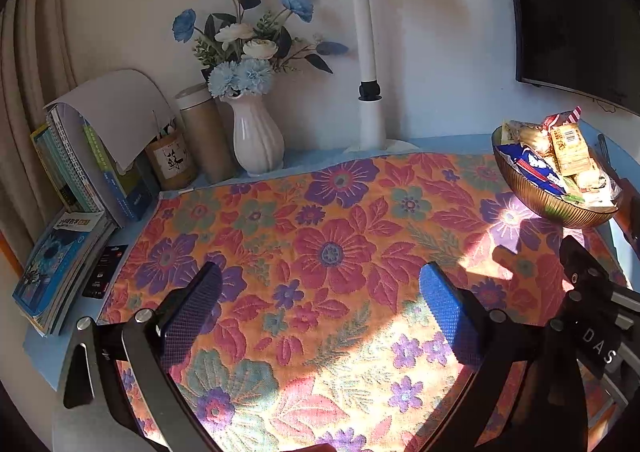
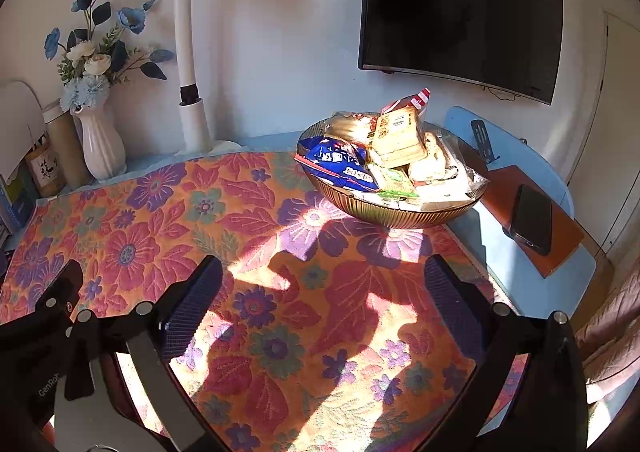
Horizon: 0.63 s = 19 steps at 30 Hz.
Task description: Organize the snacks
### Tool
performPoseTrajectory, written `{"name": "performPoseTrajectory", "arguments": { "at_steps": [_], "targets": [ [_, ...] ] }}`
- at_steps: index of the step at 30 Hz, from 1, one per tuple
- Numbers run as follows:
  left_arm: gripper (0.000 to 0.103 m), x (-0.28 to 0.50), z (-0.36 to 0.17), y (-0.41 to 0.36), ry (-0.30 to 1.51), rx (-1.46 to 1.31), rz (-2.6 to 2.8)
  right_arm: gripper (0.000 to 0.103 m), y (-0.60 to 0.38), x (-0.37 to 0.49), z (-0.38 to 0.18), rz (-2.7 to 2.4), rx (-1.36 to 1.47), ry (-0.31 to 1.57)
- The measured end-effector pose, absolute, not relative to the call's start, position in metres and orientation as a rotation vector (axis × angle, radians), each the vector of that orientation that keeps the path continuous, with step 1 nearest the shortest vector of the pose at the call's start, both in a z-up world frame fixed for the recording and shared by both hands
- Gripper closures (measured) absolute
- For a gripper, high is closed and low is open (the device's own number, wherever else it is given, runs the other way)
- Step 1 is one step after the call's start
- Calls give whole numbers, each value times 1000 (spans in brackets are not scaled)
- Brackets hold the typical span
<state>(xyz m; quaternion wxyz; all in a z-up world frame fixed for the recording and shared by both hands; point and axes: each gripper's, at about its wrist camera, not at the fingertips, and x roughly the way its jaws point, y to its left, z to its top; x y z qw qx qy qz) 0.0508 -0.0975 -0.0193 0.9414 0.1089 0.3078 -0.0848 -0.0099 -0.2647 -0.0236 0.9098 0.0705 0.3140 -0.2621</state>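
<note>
- The left gripper point(image 1: 320, 316) is held wide open above the floral cloth point(image 1: 320, 219); nothing is gripped between its blue pads point(image 1: 444, 316).
- The right gripper point(image 2: 324, 304) is likewise spread wide and empty.
- The bowl point(image 2: 384, 213), heaped with snacks point(image 2: 400, 143), is seen at 1 o'clock from the right gripper, on the cloth's far corner.
- A phone point(image 2: 532, 217) lies at 3 o'clock of the bowl.

1. Floral cloth point(image 1: 328, 236): woven, rough, matt.
2. Bowl point(image 2: 384, 211): ribbed, glossy amber, see-through.
3. Snack packets point(image 2: 340, 163): shiny plastic wrap.
4. Vase point(image 1: 256, 135): smooth, glossy white ceramic.
5. Jaws' pads point(image 1: 192, 312): blue, finely textured; frames black, matt, with metal bolts.
6. Desk point(image 2: 500, 252): smooth, pale blue.
</note>
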Motion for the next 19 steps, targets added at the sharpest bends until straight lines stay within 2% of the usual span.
{"name": "performPoseTrajectory", "arguments": {
  "at_steps": [7, 11, 15, 19],
  "targets": [
    [5, 58, -25, -98, 636, 221, -159, 3, -264, -5, -28, -540, 147, 658],
    [5, 55, -27, -98, 576, 249, -111, 3, -264, -2, -30, -540, 141, 663],
    [5, 64, -29, -96, 648, 229, -173, 3, -262, 2, -31, -535, 134, 668],
    [5, 67, -30, -89, 632, 229, -152, 3, -257, 12, -28, -512, 112, 667]
  ]
}}
